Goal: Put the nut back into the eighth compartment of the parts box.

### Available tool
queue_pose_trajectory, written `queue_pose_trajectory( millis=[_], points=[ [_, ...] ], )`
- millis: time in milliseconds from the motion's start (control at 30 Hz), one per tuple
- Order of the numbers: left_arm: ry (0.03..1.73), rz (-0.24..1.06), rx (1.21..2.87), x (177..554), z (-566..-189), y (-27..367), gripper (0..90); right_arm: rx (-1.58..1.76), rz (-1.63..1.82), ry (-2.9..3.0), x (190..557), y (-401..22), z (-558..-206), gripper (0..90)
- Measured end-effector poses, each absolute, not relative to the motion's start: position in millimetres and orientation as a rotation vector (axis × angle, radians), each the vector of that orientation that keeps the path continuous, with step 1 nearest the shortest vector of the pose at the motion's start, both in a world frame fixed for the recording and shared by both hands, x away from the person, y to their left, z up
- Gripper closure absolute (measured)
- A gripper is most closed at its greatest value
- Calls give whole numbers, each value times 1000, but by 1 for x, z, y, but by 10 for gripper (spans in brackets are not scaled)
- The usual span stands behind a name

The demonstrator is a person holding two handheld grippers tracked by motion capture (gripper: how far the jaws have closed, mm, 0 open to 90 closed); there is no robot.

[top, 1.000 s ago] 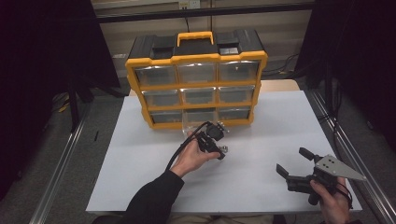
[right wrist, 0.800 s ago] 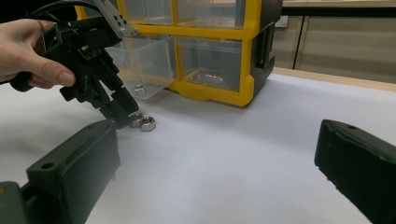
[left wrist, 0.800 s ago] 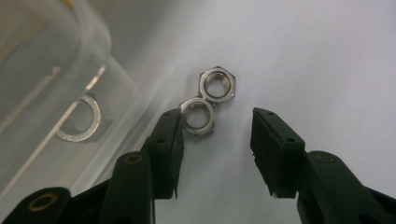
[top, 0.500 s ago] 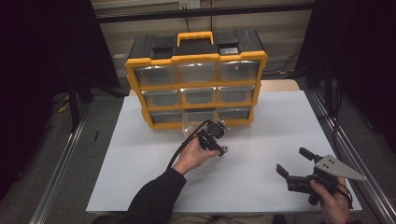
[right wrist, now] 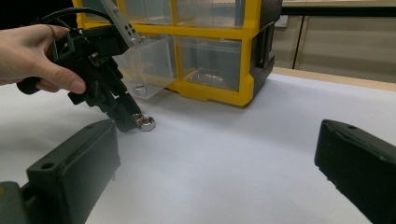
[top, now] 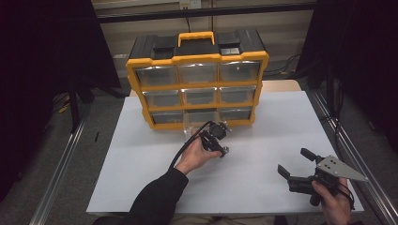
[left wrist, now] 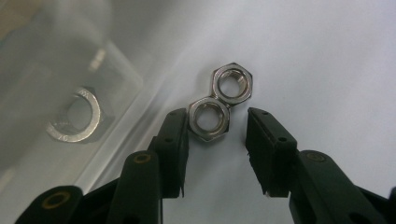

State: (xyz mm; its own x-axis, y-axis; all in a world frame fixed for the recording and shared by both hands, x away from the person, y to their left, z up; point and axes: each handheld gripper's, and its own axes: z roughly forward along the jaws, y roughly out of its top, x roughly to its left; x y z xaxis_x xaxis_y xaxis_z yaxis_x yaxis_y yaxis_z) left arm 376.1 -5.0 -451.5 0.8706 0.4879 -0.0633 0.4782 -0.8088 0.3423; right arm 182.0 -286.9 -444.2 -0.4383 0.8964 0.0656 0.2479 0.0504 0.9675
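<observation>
On the white worktop (top: 263, 140), just in front of the yellow-and-black organiser (top: 197, 58): two steel nuts, flat and touching corner to corner. Tipped steeply down over them, the left gripper (right wrist: 130, 120), gripped in the left hand (top: 195, 157). Jaws open and just lately closing, straddling the near nut (left wrist: 209, 119); one jaw against its side, the other a gap away, so no grip yet. Far nut (left wrist: 232, 83) outside the jaws, beyond their tips. Judging by that straddle, aimed at taking one nut alone, flat sides to the pads.

Pulled partway out of the bottom row, a clear drawer (right wrist: 149, 60), its front just beside the nuts. Probably left out as the place they go to or come from; cannot tell which. Inside it, seen blurred through the clear wall, one more nut (left wrist: 74, 116). Other drawers pushed in, contents too dim to make out.

Off to the right near the worktop's front edge, well apart from the nuts: the right gripper (top: 293, 161), held low in the right hand (top: 331, 201), jaws wide apart and holding nothing, seemingly parked clear of the work.
</observation>
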Motion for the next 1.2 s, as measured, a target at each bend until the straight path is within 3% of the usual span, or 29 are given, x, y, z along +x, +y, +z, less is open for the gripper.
queue_pose_trajectory(
  millis=[100, 167, 500, 1200],
  points=[
    [796, 90, 2676, 373, -451, -7, 608, 1149, 1417, 1745, 182, -287, -444, 0],
    [720, 64, 2687, 377, -452, -6, 634, 1153, 1418, 1744, 182, -287, -444, 0],
    [721, 65, 2707, 377, -451, -6, 693, 1153, 1417, 1745, 182, -287, -444, 0],
    [697, 40, 2721, 378, -448, -3, 702, 1153, 1418, 1748, 182, -287, -444, 0]
  ],
)
